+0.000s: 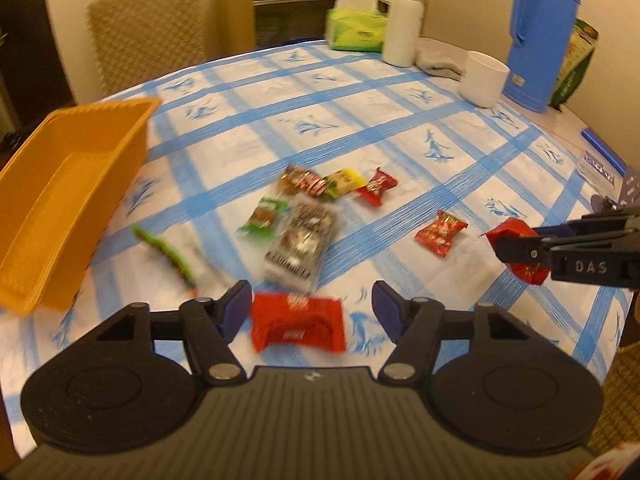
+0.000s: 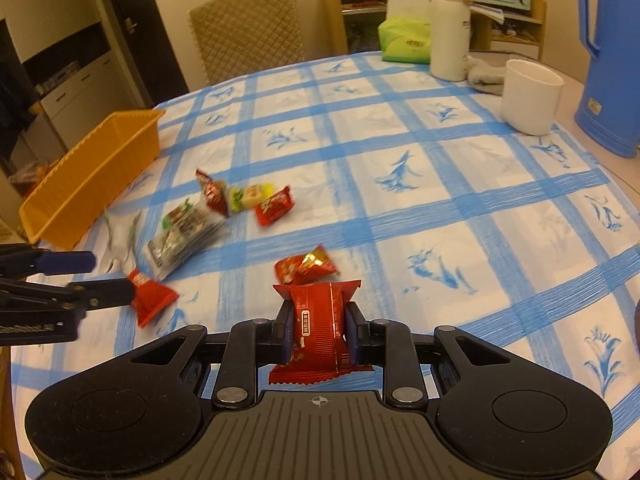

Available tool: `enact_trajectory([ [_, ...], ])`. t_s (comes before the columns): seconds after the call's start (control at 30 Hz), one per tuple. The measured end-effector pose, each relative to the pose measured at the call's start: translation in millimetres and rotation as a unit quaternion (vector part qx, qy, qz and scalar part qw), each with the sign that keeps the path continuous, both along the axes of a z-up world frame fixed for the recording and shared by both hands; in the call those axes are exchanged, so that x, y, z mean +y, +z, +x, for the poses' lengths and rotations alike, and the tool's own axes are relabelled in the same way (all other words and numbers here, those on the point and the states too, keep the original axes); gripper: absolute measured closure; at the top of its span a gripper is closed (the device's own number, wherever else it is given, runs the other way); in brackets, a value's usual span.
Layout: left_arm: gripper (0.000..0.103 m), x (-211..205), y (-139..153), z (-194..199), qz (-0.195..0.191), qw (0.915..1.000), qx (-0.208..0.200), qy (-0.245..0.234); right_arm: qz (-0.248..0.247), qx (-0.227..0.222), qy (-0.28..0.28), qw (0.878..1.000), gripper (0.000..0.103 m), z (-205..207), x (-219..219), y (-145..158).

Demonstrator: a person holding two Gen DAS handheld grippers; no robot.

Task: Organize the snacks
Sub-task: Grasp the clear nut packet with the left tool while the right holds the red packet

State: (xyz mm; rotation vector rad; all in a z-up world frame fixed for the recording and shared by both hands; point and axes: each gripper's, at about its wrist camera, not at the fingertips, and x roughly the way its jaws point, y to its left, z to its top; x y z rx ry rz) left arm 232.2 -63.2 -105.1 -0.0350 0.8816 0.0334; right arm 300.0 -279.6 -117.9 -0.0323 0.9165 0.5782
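A flat red snack packet (image 1: 298, 322) lies on the checked tablecloth between the fingers of my left gripper (image 1: 310, 310). The jaws stand apart, with a gap on the packet's right side, so the gripper is open. My right gripper (image 2: 320, 332) is shut on another red packet (image 2: 316, 320), held upright just above the cloth; both show at the right edge of the left wrist view. An orange basket (image 1: 24, 208) sits at the left, seemingly with nothing in it. Several loose snacks lie mid-table: a clear pack (image 1: 300, 240), green (image 1: 264, 216), yellow (image 1: 344, 182) and red (image 1: 440, 234) ones.
At the far right stand a white cup (image 2: 530, 96), a blue thermos (image 2: 608, 64), a white bottle (image 2: 448, 28), a tissue pack (image 2: 406, 46) and a grey cloth (image 2: 486, 74). A padded chair (image 2: 248, 28) stands behind the round table. The table edge (image 1: 616, 320) runs close on the right.
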Motion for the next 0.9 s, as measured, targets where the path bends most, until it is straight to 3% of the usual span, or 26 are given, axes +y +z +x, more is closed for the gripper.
enact_trajectory([
  [0.17,0.058,-2.8,-12.9,35.5,0.015,0.9992,0.005,-0.037,0.006,-0.005,-0.021,1.000,0.077,9.8,-13.3,5.8],
  [0.53,0.062,3.7,-33.6,75.3,0.037,0.9975,0.030,-0.052,0.001,0.003,-0.045,0.999,0.077,25.1,-39.3,2.5],
  [0.9,0.069,-1.4,-37.3,77.9,0.039,0.9977,0.042,-0.036,0.005,0.009,-0.032,0.999,0.077,33.2,-48.1,-1.7],
])
